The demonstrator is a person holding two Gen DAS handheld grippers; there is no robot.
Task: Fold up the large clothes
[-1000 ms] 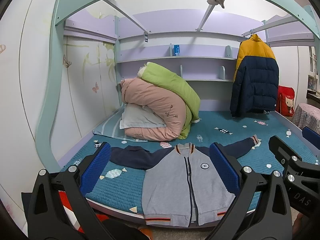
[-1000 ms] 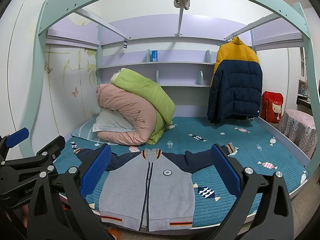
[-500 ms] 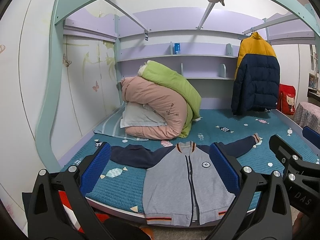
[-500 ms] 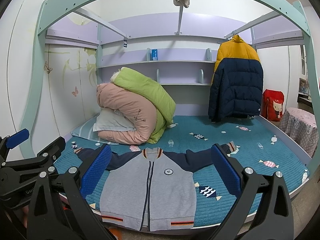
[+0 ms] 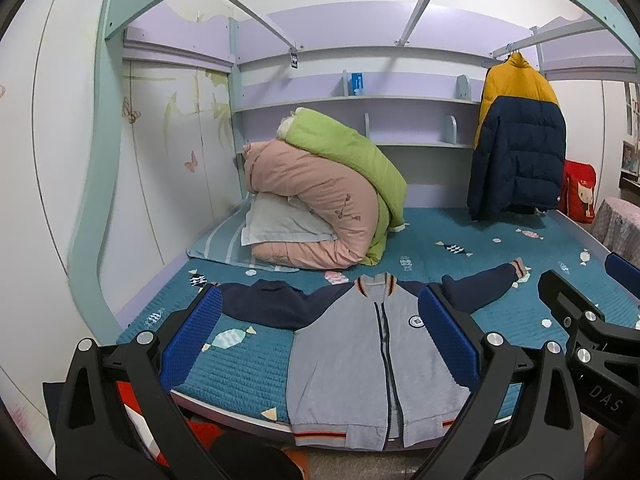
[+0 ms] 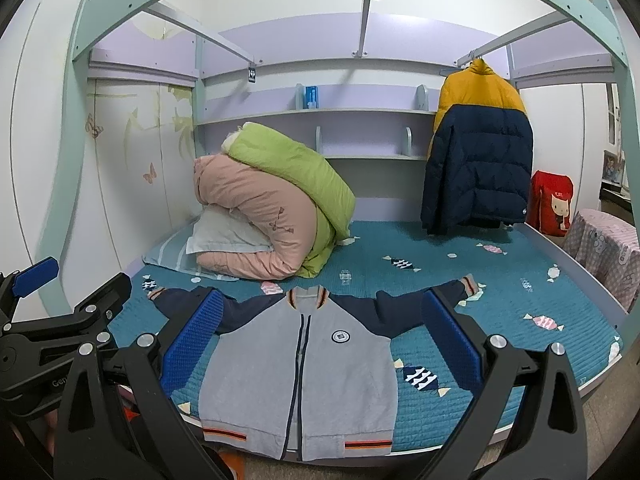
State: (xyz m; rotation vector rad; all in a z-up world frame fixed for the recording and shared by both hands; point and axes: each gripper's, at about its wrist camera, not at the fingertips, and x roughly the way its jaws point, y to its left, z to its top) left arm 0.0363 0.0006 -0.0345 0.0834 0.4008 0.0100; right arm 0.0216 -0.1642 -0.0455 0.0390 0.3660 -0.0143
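Observation:
A grey zip jacket with navy sleeves lies flat, front up, on the teal bed, sleeves spread out, hem at the near edge. It also shows in the right wrist view. My left gripper is open and empty, held in the air before the bed. My right gripper is open and empty too, beside the left one. Neither touches the jacket.
Rolled pink and green quilts with a pillow lie at the bed's back left. A yellow and navy puffer coat hangs at the back right. A red bag and a covered stand are on the right.
Both views have shifted slightly; the grippers drifted a little. The jacket has not moved and both grippers stay open.

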